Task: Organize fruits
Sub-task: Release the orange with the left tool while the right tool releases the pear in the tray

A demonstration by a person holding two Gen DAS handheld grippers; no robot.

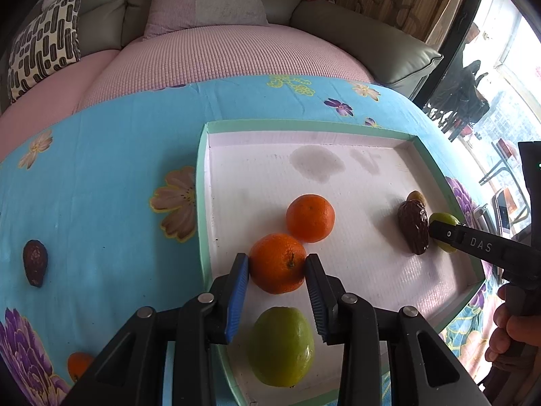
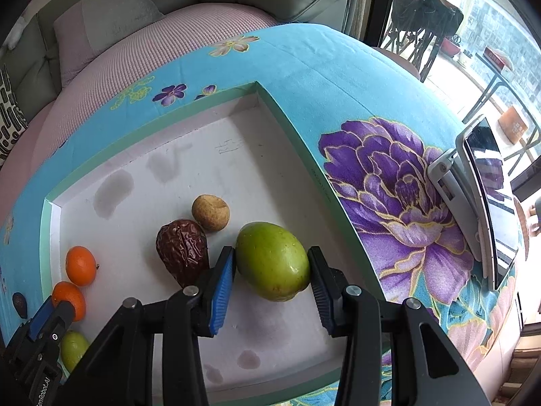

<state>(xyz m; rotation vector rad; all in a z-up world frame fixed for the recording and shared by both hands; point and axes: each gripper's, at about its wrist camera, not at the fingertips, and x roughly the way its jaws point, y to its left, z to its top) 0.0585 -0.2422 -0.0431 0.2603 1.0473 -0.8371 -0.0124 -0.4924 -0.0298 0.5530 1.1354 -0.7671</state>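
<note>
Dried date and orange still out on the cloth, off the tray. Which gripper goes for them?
Left. The dried date and orange lie on the cloth left of the tray, on the left gripper side. The right gripper sits at the tray's far side.

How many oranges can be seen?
3. One in the left gripper, a second orange touching it in the tray, a third orange on the tablecloth, partly hidden.

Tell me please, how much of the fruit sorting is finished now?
Done: one orange, a green fruit, a dried date and a small tan fruit lie in the tray. In hand: left tongs grip an orange; right tongs grip a green fruit. Left: a date and an orange on the cloth.
</note>
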